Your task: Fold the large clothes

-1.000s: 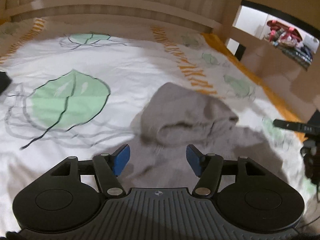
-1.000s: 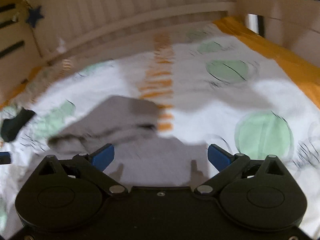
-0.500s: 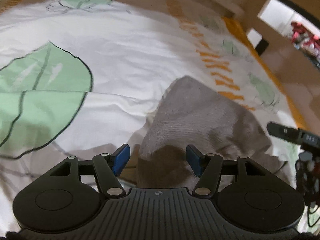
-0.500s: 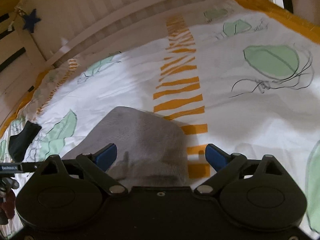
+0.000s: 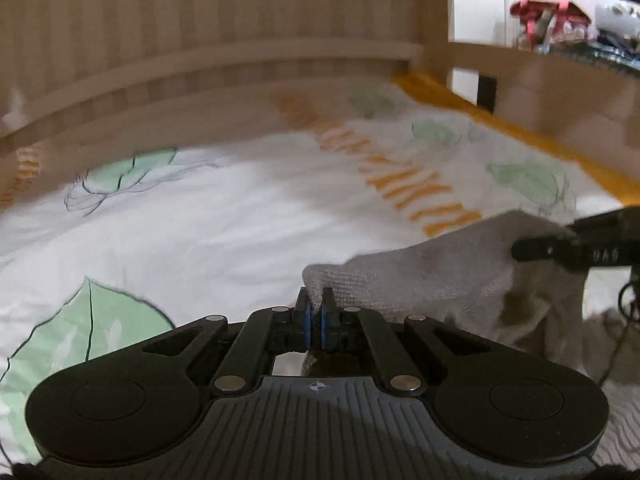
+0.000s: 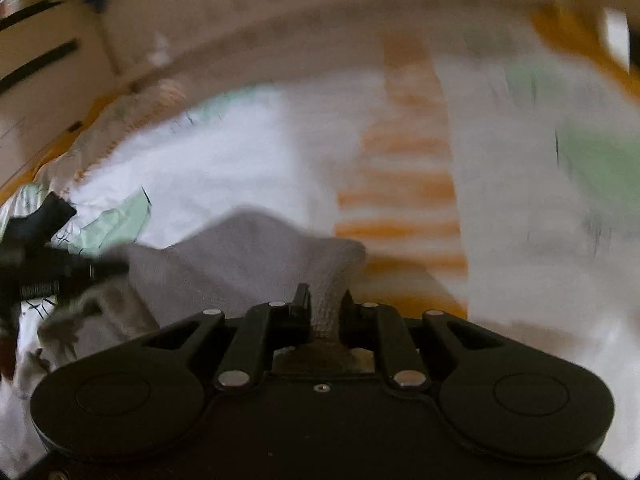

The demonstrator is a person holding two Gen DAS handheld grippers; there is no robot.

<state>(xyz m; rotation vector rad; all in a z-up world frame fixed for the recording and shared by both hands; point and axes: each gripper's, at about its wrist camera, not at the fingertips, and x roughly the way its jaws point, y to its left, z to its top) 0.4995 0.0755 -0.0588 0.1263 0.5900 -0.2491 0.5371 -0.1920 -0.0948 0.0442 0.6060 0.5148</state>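
A grey knitted garment [image 5: 432, 276] hangs stretched between my two grippers above a white bedsheet [image 5: 200, 232]. My left gripper [image 5: 315, 314] is shut on one corner of the cloth, which sticks up between the blue pads. My right gripper [image 6: 322, 310] is shut on the other corner [image 6: 332, 280]; the grey cloth [image 6: 240, 256] spreads to its left. The right gripper shows in the left wrist view [image 5: 580, 248] as a dark bar against the cloth. The left gripper shows blurred at the left edge of the right wrist view [image 6: 52, 272].
The sheet has green leaf prints [image 5: 76, 344] and an orange striped band [image 5: 400, 184]. A slatted wooden bed rail [image 5: 200, 64] runs along the far side. A black item [image 6: 40, 220] lies on the sheet at the left. A shelf with colourful things [image 5: 560, 20] stands beyond the bed.
Both grippers have closed on corners of the grey garment and lifted it off the sheet; half a second ago both were open over the crumpled cloth.
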